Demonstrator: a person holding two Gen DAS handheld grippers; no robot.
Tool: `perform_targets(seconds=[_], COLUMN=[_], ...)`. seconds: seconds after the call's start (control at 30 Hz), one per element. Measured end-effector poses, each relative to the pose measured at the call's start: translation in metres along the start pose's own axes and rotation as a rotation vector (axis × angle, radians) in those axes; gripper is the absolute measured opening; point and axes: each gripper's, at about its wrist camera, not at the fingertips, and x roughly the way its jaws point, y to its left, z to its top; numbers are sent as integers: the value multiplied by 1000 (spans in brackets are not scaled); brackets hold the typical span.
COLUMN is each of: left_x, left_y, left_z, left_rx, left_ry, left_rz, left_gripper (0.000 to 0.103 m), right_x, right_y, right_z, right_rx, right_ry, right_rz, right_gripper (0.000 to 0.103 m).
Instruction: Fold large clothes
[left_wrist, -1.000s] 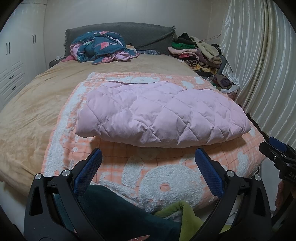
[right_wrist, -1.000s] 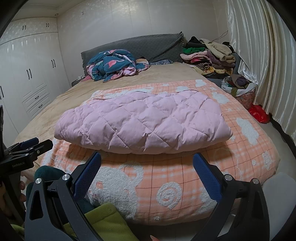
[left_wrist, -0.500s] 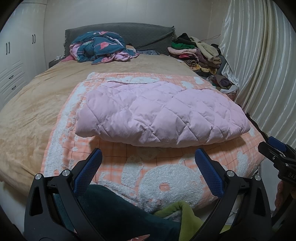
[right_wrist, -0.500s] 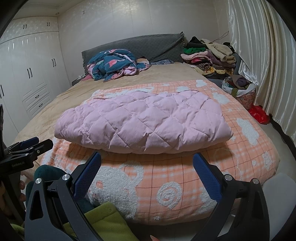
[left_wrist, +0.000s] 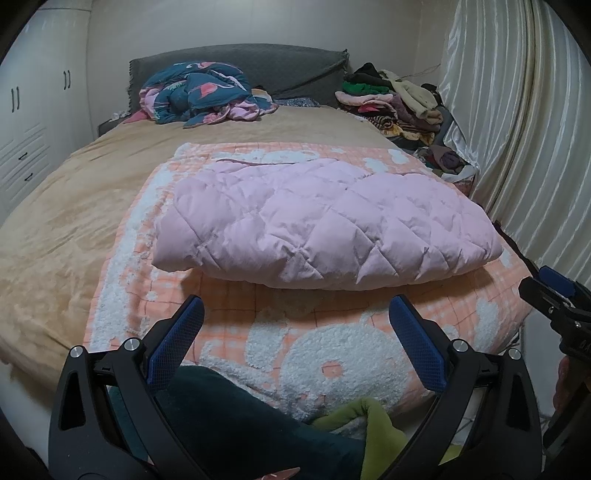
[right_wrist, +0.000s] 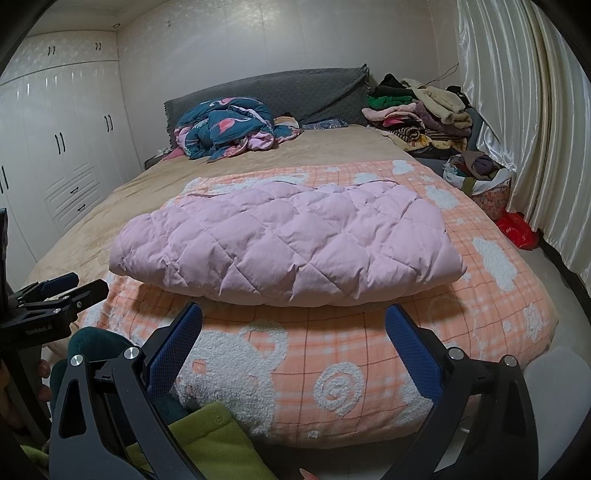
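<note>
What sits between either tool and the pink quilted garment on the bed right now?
Nothing visible. Both the left tool and right tool hang open in front of the folded pink quilted garment, with only bare orange checked blanket between them and its near edge.

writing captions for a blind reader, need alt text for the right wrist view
A folded pink quilted coat lies on an orange checked blanket at the foot of a bed, with the open right gripper empty just short of it. The left gripper shows at the left edge; a clothes pile sits beside the grey headboard.
</note>
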Motion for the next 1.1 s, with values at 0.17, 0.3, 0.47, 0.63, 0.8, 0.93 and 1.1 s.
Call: perform_targets(seconds=[0.17,0.3,0.47,0.63,0.8,0.93,1.1], left_x=[-1,-1,-5,-4,2,8,12], left_y=[0,1,8,17,18,25,29], left_z=[-1,0,2,7,9,10,11], left_rx=[2,3,-17,-39,-30,-42,-46], left_ry=[0,-2,-23,-22,-10,-5,4], left_rz=[-6,2,-29,-27,31,63,82], left_gripper=[94,94,94,94,94,94,94], right_x=[0,-2,-3,-3,0,3,5], right_y=[1,1,-1,-10,-24,-37,-53], right_z=[1,2,2,-1,-7,-12,-15], right_rx=[-4,-16,-1,8,35,66,100], right_ry=[4,2,1,1,5,8,13], right_rz=[-3,-7,-9,-37,-57,-82,-100], right_gripper=[99,99,99,99,99,99,99])
